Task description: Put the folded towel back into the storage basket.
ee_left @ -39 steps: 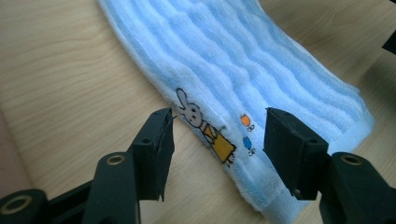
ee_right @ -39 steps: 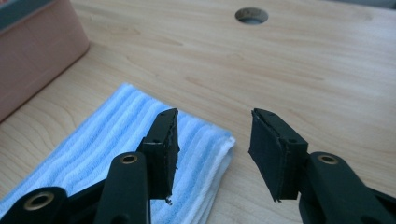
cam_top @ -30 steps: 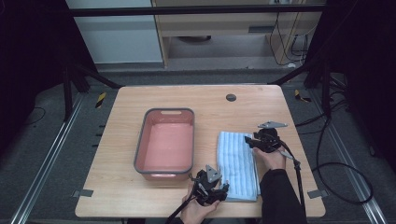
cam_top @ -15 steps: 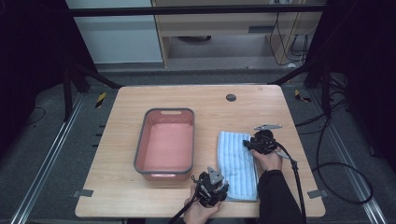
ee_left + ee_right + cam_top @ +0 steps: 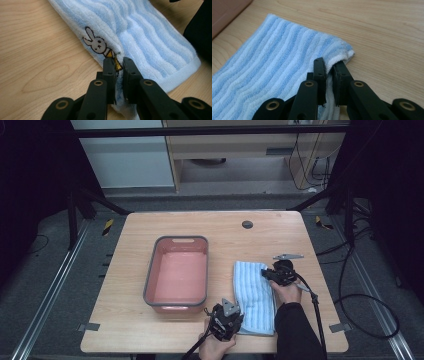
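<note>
A light blue striped towel (image 5: 255, 295) lies folded on the wooden table, right of a pink bin (image 5: 177, 272). My left gripper (image 5: 226, 318) is at the towel's near left corner, shut on its edge beside an embroidered rabbit (image 5: 98, 45). In the left gripper view the gripper (image 5: 119, 60) pinches the towel (image 5: 150, 37). My right gripper (image 5: 272, 274) is at the towel's far right corner. In the right gripper view the gripper (image 5: 329, 63) is shut on the folded towel (image 5: 274, 65) edge.
The pink bin has a grey rim (image 5: 150, 270) and stands empty at the table's middle left. A small dark round hole (image 5: 247, 224) sits near the table's far edge. A black cable (image 5: 350, 300) trails off the right side.
The towel has been drawn narrower, its left edge moving right. The right gripper has shifted slightly left and nearer with the towel corner. The left gripper has stayed at the near corner.
</note>
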A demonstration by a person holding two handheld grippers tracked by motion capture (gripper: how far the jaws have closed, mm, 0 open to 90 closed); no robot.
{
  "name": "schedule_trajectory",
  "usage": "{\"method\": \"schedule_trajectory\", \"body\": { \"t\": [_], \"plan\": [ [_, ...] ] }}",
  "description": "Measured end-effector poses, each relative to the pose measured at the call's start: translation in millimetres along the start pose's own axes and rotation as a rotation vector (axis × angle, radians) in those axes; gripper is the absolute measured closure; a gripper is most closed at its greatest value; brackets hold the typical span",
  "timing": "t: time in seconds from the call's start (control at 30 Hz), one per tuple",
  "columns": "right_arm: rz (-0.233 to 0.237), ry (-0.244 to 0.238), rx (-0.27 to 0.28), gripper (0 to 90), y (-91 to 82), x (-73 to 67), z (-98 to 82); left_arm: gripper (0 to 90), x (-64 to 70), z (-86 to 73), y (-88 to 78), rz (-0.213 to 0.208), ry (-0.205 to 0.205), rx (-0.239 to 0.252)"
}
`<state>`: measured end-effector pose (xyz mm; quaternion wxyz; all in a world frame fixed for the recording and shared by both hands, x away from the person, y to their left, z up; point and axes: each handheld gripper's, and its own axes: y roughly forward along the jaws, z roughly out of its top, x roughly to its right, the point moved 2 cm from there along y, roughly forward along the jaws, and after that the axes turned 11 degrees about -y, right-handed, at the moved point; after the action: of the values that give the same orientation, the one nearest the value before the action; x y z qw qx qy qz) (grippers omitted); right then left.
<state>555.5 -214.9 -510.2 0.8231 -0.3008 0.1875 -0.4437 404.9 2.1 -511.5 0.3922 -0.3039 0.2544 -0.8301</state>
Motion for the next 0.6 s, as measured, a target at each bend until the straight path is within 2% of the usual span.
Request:
{"method": "schedule_trajectory", "body": {
  "t": [0.13, 0.17, 0.27, 0.3, 0.33, 0.43, 0.47, 0.53, 0.6],
  "plan": [
    [0.0, 0.01, 0.033, 83.0, -9.1, 1.4, 4.3, 83.5, -1.4, 2.7, -5.6, -0.011, -0.007, 0.016],
    [-0.004, 0.002, 0.053, 83.0, -16.8, 0.4, 9.6, 83.7, -2.4, 5.6, -11.5, -0.023, -0.007, 0.027],
    [-0.008, -0.009, 0.066, 83.1, -22.6, -1.7, 14.2, 83.8, -2.6, 8.8, -19.3, -0.029, -0.004, 0.04],
    [-0.01, -0.019, 0.085, 83.0, -29.2, -4.1, 19.5, 83.8, -2.6, 12.9, -27.4, -0.034, 0.001, 0.052],
    [-0.01, -0.019, 0.085, 83.0, -29.2, -4.1, 19.5, 83.8, -2.6, 12.9, -27.4, -0.034, 0.001, 0.052],
    [-0.017, -0.029, 0.109, 83.0, -38.9, -8.7, 28.3, 83.8, -3.1, 20.4, -41.1, -0.038, 0.012, 0.072],
    [-0.023, -0.035, 0.132, 83.0, -45.7, -11.4, 35.1, 83.8, -2.9, 25.6, -48.2, -0.053, 0.022, 0.084],
    [-0.026, -0.029, 0.142, 83.0, -49.2, -13.3, 38.8, 83.8, -2.7, 27.7, -52.1, -0.049, 0.021, 0.088],
    [-0.045, -0.041, 0.166, 83.0, -57.3, -18.4, 50.9, 83.8, -3.4, 32.5, -58.7, -0.034, 0.025, 0.1]
  ]
}}
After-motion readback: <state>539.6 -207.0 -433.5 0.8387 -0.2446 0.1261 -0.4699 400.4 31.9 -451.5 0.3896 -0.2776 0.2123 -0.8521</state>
